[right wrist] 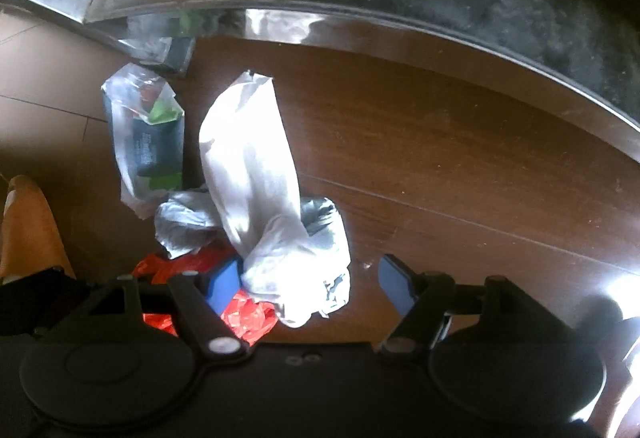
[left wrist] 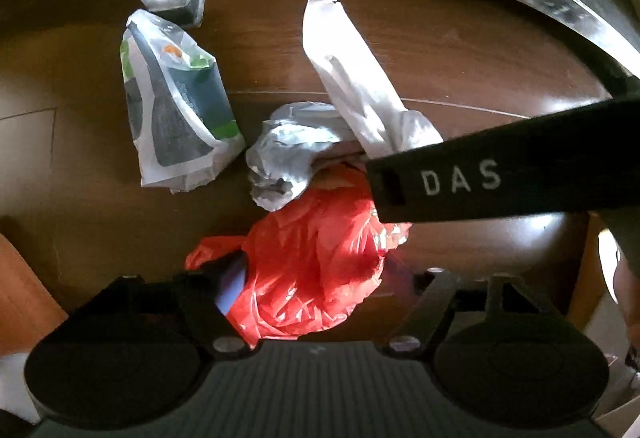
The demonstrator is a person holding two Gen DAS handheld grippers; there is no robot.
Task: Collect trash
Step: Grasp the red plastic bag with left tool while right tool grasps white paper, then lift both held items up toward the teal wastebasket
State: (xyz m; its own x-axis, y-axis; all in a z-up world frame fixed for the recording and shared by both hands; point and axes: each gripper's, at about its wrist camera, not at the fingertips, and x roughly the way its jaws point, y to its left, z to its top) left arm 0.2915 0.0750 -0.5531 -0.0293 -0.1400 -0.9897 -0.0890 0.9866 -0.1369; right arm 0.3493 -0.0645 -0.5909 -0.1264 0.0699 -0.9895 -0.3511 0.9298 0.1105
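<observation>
One white wrapper (right wrist: 248, 154), seemingly lengthwise away.

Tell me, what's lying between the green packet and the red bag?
A crumpled grey-white bag lies between the green packet and the red bag, touching the red one. The left wrist view shows it best.

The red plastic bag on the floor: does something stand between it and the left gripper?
Nothing visible does. The red plastic bag lies directly below the left gripper, between its open jaws. The right gripper's black finger only crosses over the bag's far edge, beside the white paper bag.
</observation>
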